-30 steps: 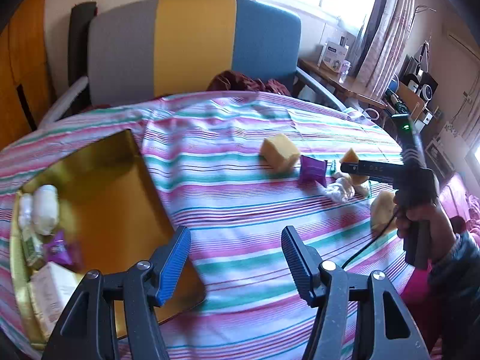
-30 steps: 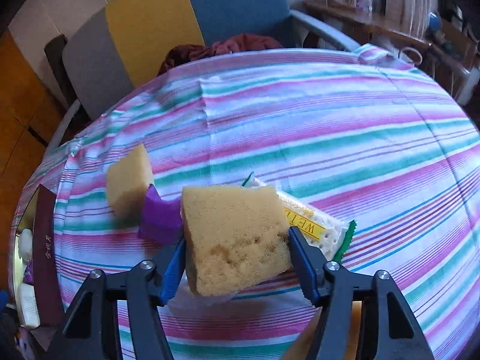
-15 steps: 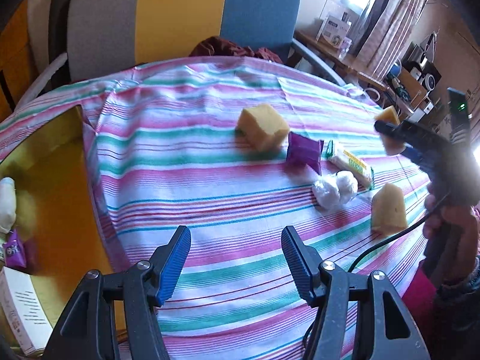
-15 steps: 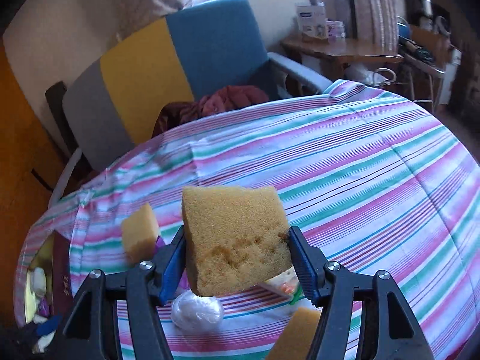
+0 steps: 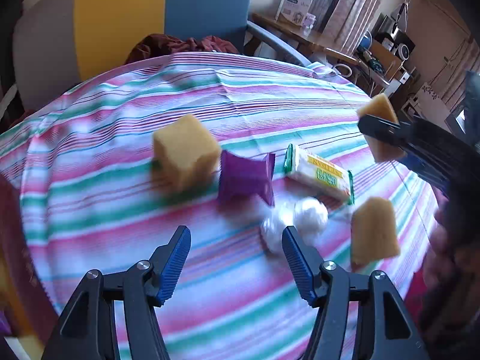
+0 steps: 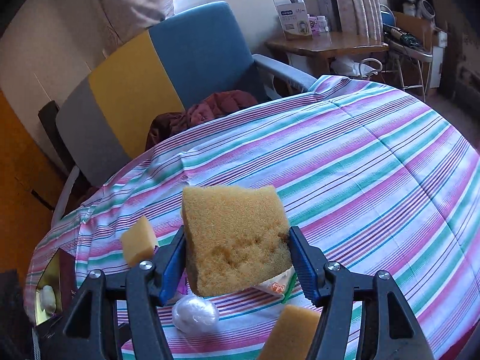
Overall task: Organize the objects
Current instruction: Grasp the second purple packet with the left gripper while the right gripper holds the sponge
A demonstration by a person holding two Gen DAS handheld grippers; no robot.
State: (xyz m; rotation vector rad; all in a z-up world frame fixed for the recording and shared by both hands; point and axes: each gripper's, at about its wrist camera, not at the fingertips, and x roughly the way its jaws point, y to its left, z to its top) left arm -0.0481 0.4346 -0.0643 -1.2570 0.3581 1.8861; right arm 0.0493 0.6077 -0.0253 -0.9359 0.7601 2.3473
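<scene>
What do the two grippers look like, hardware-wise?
Both match: the left gripper and right gripper each have black open-frame arms with silver pivot bolts and blue ribbed finger pads. Side-on in the left view, the right one is a dark body, blurred.

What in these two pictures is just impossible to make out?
- Left wrist view: the wording on the green-edged packet is smeared by motion blur.
- Left wrist view: the white wrapped lump is blurred, its contents unclear.
- Right wrist view: the held sponge hides most of the packet and the cloth behind it.
- Right wrist view: the gold box is cut off by the left gripper's dark body.
</scene>
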